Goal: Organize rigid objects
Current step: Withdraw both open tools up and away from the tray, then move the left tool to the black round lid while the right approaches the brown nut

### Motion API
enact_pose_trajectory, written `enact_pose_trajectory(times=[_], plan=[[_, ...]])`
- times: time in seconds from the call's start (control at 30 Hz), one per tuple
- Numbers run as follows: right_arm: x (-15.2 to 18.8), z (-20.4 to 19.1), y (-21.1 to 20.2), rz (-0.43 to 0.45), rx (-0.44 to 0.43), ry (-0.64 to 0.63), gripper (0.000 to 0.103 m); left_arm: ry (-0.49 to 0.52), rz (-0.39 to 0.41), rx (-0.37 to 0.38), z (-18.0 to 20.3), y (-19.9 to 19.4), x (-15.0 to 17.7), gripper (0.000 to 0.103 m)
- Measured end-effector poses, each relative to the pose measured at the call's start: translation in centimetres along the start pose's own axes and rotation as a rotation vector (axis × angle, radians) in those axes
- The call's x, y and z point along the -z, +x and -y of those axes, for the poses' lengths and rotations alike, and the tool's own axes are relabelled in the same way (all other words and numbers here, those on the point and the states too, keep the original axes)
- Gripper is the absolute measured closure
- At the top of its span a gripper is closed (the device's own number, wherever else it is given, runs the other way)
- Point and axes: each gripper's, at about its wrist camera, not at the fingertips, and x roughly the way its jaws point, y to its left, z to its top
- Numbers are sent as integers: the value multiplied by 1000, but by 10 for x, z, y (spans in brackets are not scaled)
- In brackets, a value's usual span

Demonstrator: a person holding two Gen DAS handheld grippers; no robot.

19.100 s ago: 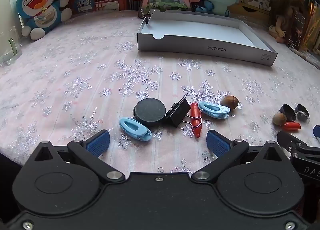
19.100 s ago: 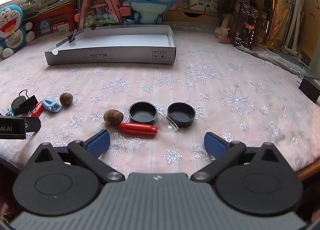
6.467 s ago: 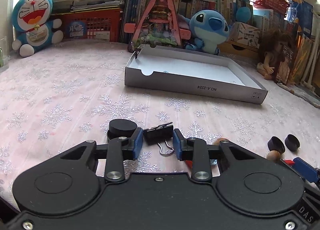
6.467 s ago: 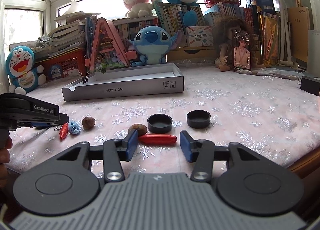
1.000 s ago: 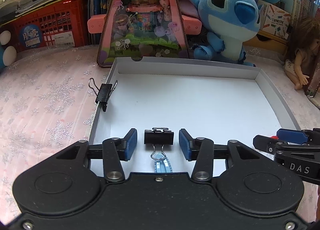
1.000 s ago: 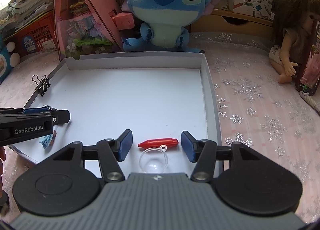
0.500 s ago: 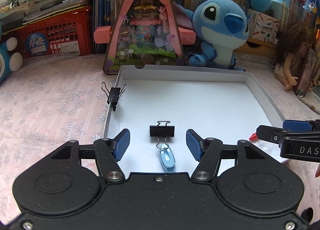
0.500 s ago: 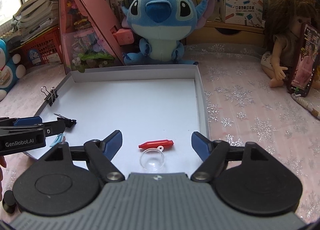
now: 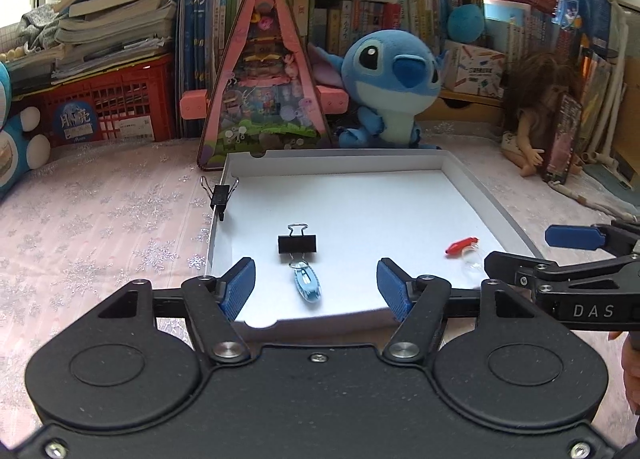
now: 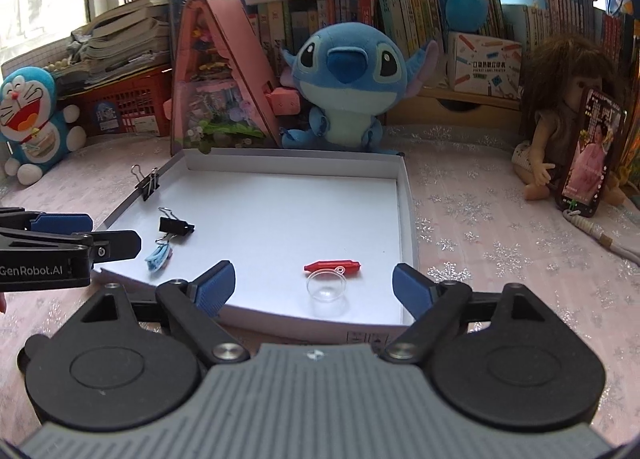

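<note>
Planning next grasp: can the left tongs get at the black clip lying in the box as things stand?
Probably yes. The left tongs are open, and the black clip lies loose on the box floor straight ahead. Only the blue clip touching its handle crowds the approach.

My left gripper [image 10: 60,237] hid part of the blue clip [image 10: 157,256]. The tray's [image 9: 500,211] near rim sat behind my fingers [image 9: 236,289]. The frame edge cut Doraemon [image 9: 16,139].

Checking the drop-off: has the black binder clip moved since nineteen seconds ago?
Yes. The black binder clip went from the tablecloth into the white tray.
</note>
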Motion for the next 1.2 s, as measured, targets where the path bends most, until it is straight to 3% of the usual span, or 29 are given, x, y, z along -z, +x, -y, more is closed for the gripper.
enact_pose_trajectory(times=[0.47, 1.2], plan=[[47, -13, -43, 82, -30, -88, 4, 3, 26, 54, 3, -43, 47, 34], [121, -36, -85, 171, 1, -157, 2, 24, 108, -38, -14, -87, 122, 30]])
